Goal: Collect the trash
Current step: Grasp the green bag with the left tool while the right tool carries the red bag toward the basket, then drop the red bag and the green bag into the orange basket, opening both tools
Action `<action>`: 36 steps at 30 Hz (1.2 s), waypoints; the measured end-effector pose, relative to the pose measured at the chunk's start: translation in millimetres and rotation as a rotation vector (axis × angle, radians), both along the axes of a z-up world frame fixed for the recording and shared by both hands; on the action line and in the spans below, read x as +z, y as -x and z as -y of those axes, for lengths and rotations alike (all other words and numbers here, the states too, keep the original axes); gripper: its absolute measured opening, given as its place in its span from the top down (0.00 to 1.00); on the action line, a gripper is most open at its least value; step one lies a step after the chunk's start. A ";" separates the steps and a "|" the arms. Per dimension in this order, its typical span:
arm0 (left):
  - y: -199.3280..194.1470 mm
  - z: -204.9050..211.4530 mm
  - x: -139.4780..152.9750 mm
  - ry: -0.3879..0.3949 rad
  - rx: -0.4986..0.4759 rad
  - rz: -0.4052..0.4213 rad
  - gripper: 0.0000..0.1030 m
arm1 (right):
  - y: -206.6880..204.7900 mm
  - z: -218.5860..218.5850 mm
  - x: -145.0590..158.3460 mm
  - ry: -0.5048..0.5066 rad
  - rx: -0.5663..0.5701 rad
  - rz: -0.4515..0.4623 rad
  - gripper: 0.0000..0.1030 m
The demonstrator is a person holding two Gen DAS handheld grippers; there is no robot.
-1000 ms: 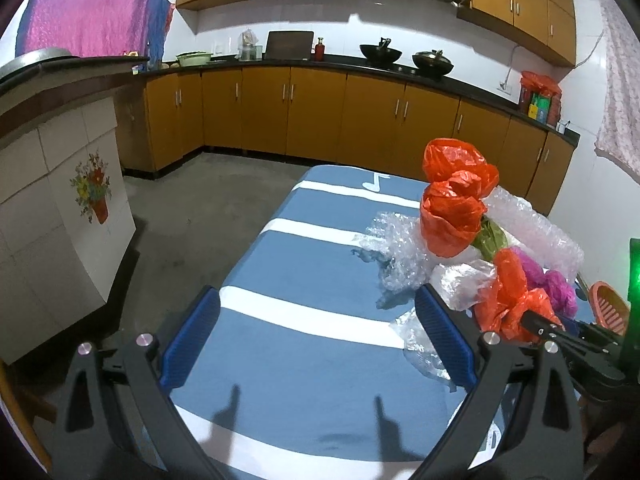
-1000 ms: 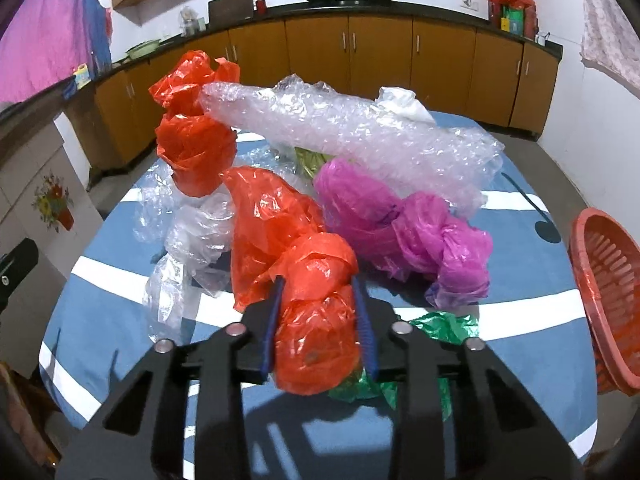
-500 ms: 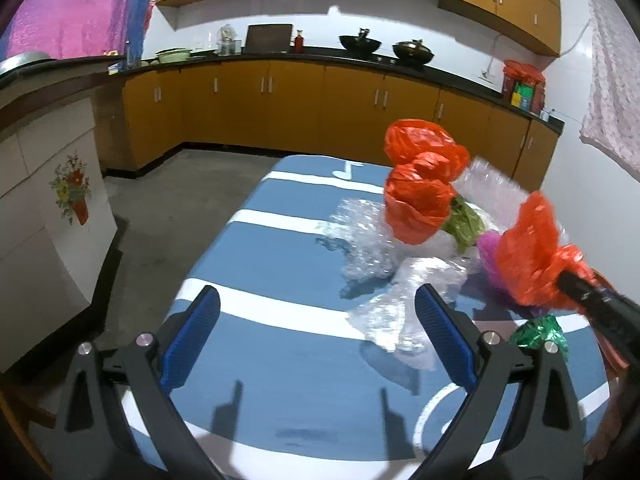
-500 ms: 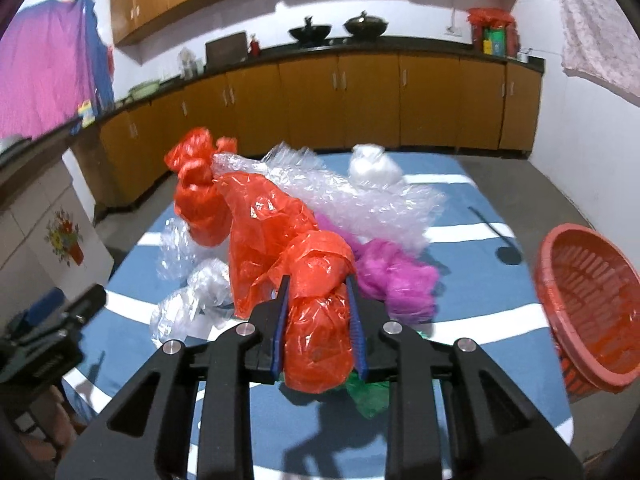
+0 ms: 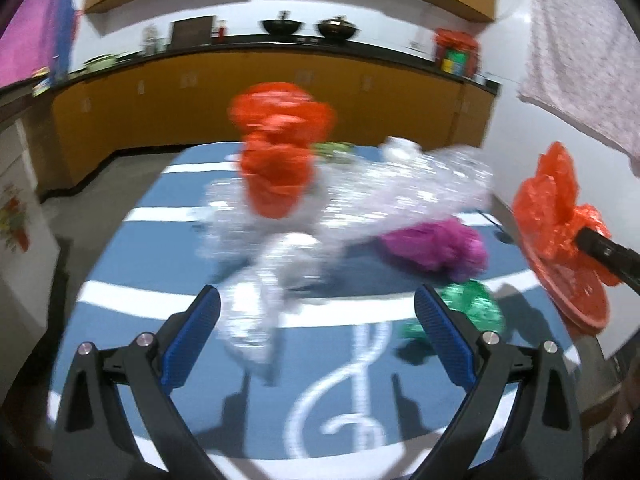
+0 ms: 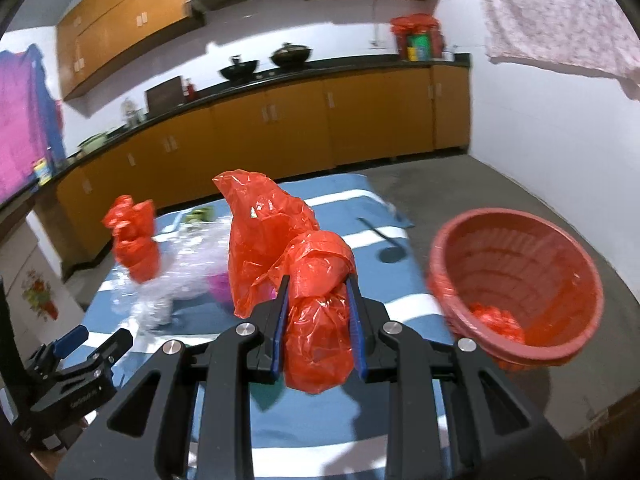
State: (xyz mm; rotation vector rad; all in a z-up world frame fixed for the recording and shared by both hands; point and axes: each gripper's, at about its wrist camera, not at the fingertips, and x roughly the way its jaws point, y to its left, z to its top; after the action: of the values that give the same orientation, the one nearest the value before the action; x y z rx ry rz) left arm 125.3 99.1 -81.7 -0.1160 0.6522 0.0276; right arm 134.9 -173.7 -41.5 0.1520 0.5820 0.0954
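My right gripper [image 6: 317, 284] is shut on a crumpled red plastic bag [image 6: 304, 280] and holds it in the air, just left of the red basket [image 6: 500, 216]. A red scrap [image 6: 496, 320] lies inside the basket. The left wrist view shows the held red bag [image 5: 552, 200] at the far right, above the basket [image 5: 576, 284]. My left gripper [image 5: 316, 300] hangs open over the blue striped table [image 5: 160, 248], with nothing between its fingers. Just beyond it lies clear plastic [image 5: 256, 308]. Farther back are another red bag [image 5: 280, 160], bubble wrap [image 5: 400, 196], a purple bag [image 5: 436, 244] and green foil [image 5: 468, 308].
Wooden cabinets [image 6: 360, 112] under a dark counter with woks line the back wall. A white tiled counter [image 5: 16, 208] stands to the left of the table. A patterned cloth [image 6: 560, 12] hangs at the upper right. Bare grey floor [image 6: 460, 176] surrounds the table and basket.
My right gripper has lifted the red bag off the pile and swung it right, close to the basket. My left gripper has moved right along the table, still open, so the pile now sits straight ahead.
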 end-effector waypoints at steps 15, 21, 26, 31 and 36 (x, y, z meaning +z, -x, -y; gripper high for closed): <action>-62.9 96.2 -42.6 -0.057 -0.261 -0.158 0.26 | 7.1 73.5 -11.5 -0.008 -0.169 -0.028 0.74; -72.4 99.2 -57.0 -0.040 -0.285 -0.218 0.46 | 7.7 85.7 -14.2 -0.016 -0.186 -0.033 0.74; -69.2 98.0 -52.4 -0.030 -0.294 -0.217 0.64 | 9.6 85.6 -11.8 -0.021 -0.184 -0.025 0.74; -55.3 95.5 -40.1 -0.036 -0.302 -0.181 0.65 | 15.6 86.7 -7.2 -0.022 -0.182 -0.010 0.74; -41.9 95.3 -20.4 -0.018 -0.318 -0.139 0.65 | 23.6 89.3 -1.5 -0.025 -0.187 0.004 0.74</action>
State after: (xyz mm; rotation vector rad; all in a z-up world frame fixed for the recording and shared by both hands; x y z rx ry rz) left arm 167.2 3.9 -102.0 0.0081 0.8029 -0.2665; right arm 111.3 -263.0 -42.9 0.2297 0.5601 -0.0787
